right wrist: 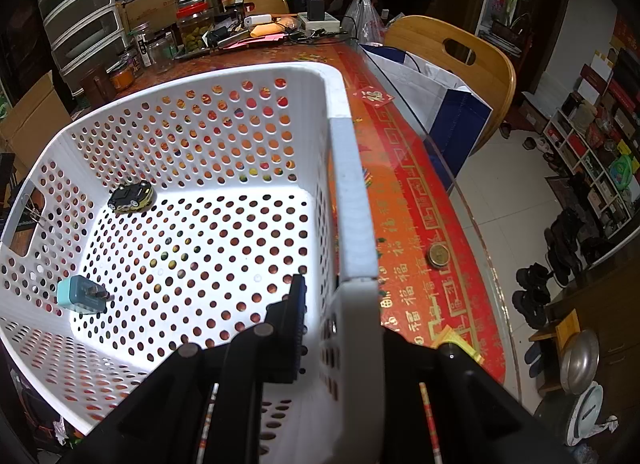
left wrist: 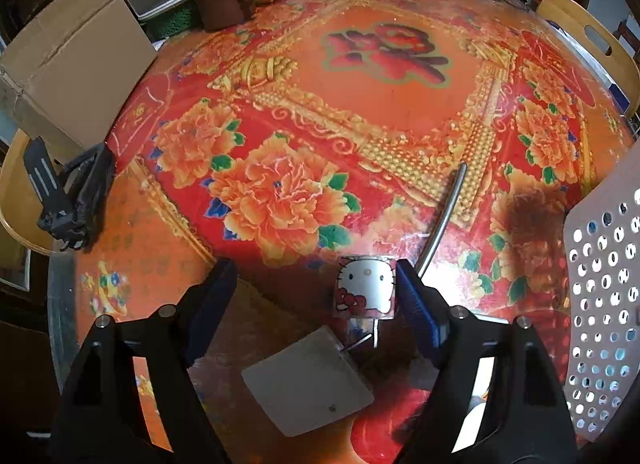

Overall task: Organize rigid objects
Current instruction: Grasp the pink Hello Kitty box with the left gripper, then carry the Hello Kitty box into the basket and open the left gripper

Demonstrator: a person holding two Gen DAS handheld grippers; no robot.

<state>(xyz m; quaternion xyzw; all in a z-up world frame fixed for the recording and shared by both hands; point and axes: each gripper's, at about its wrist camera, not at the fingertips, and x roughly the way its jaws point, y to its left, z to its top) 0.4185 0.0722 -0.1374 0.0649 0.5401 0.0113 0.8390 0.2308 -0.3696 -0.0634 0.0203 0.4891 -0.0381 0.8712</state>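
— So, what does the left wrist view give?
— Left gripper [left wrist: 316,284] spread wide over the red floral tablecloth [left wrist: 384,104]; a Hello Kitty printed metal scoop [left wrist: 366,290] lies just beside its right finger, handle toward 1 o'clock.
— And the right view?
— Right gripper [right wrist: 344,304] straddles the white perforated plastic basket [right wrist: 352,200] wall, seemingly clamping it. Inside: a small black-and-yellow toy car [right wrist: 131,195] at 10 o'clock, a teal charger plug [right wrist: 80,294] at 9.
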